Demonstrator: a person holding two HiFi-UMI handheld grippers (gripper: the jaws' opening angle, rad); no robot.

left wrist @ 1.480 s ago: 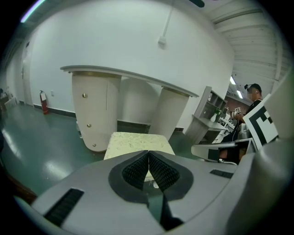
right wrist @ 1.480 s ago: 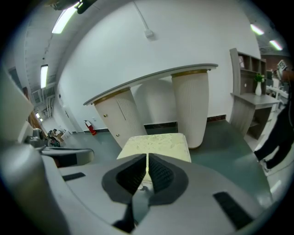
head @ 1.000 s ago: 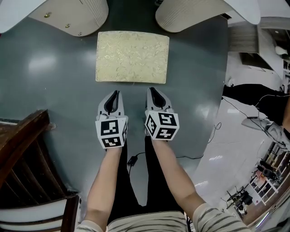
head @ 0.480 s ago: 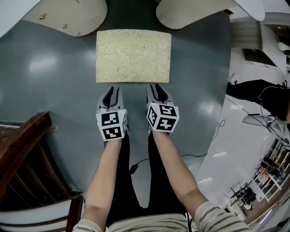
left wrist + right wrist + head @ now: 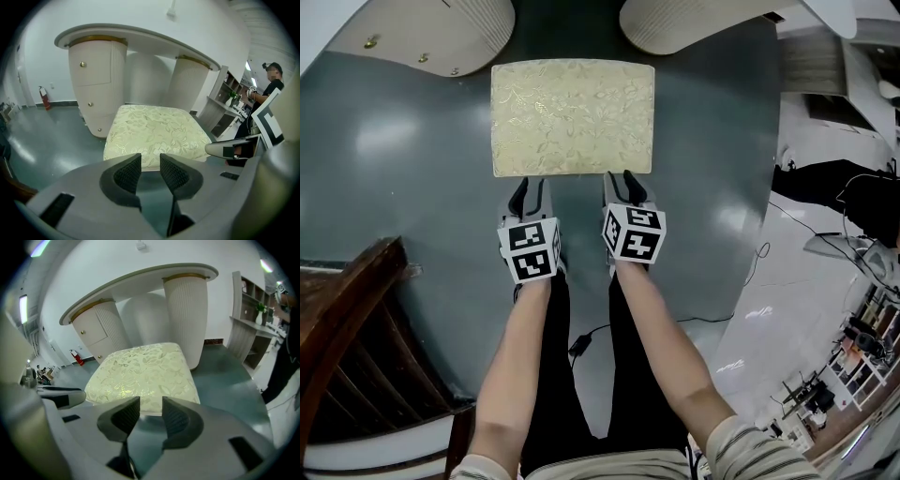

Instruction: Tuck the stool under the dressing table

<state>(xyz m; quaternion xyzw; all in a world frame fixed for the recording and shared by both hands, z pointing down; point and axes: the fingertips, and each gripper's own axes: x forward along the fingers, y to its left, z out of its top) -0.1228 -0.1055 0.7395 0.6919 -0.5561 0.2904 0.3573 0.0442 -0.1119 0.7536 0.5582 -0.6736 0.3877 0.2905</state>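
**Task object.** The stool [image 5: 573,117] stands on the grey-green floor [image 5: 403,178] in the upper centre of the head view. Its pale, leaf-patterned seat is rectangular, with its long sides running across the frame. The seat's far edge lies at the mouth of the gap between the two ribbed pedestals of the dressing table [image 5: 441,33], at the top of the frame. Most of the seat is outside that gap.

**Left gripper** [image 5: 532,187]. It is just below the left part of the seat's near edge and points toward it. In its own view the jaws [image 5: 150,161] have just been opening and stand apart. Nothing is between the pads; the seat edge shows beyond the gap.

**Right gripper** [image 5: 622,183]. It is just below the right part of the same edge, parallel to the left one. Its jaws [image 5: 151,404] have likewise just been opening and stand apart, with nothing between the pads. Contact with the seat cannot be confirmed for either gripper.

**Surroundings.** A dark wooden chair [image 5: 347,319] occupies the lower left of the head view.
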